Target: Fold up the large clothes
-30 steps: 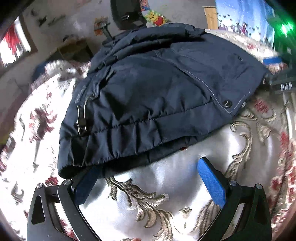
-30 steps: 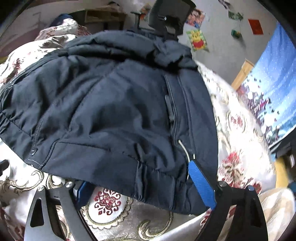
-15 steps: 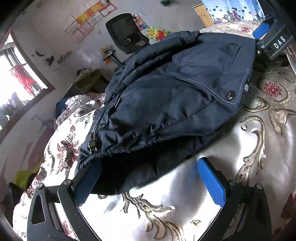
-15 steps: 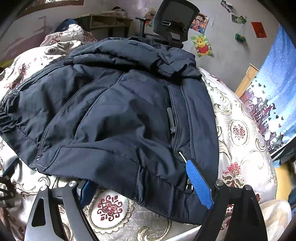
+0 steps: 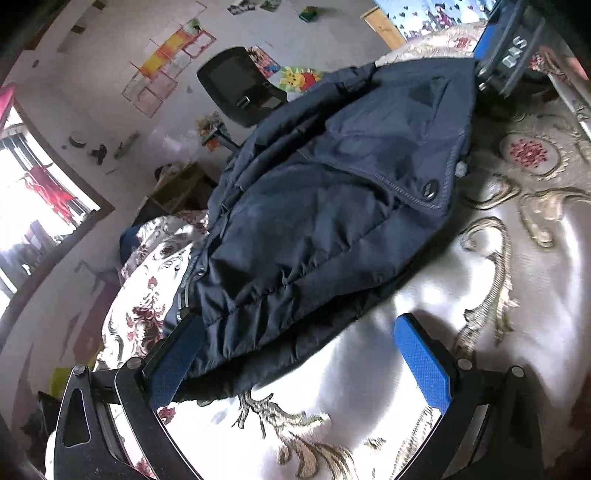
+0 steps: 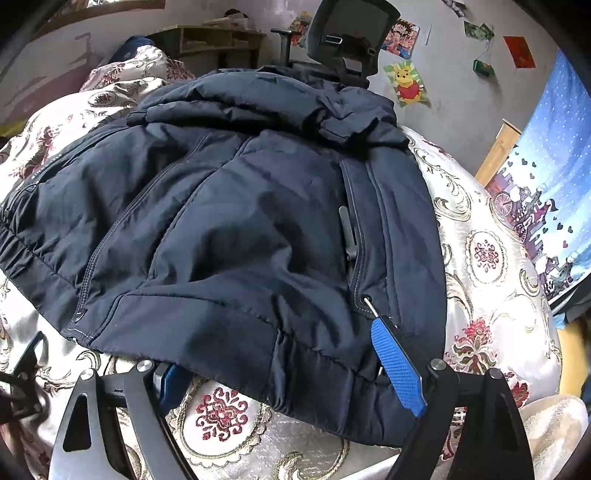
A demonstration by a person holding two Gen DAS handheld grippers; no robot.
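Observation:
A dark navy padded jacket (image 5: 332, 206) lies in a heap on a bed with a cream and red floral cover (image 5: 498, 280). My left gripper (image 5: 295, 354) is open at the jacket's near hem; the hem corner lies between its blue pads (image 5: 421, 362). In the right wrist view the jacket (image 6: 229, 229) fills the middle. My right gripper (image 6: 280, 369) is open with the elastic hem draped over and between its fingers; the left pad (image 6: 171, 376) is mostly hidden under the cloth. The other gripper (image 5: 513, 55) shows at the jacket's far edge.
A black office chair (image 6: 347, 33) stands behind the bed by a wall with posters. A wooden desk (image 6: 214, 37) is at the back left. A blue patterned curtain (image 6: 546, 206) hangs at the right. A window (image 5: 33, 199) is at the left.
My left gripper has tilted and swung left, and the jacket's hem corner now lies between its pads. My right gripper has drawn back a little, so more jacket shows.

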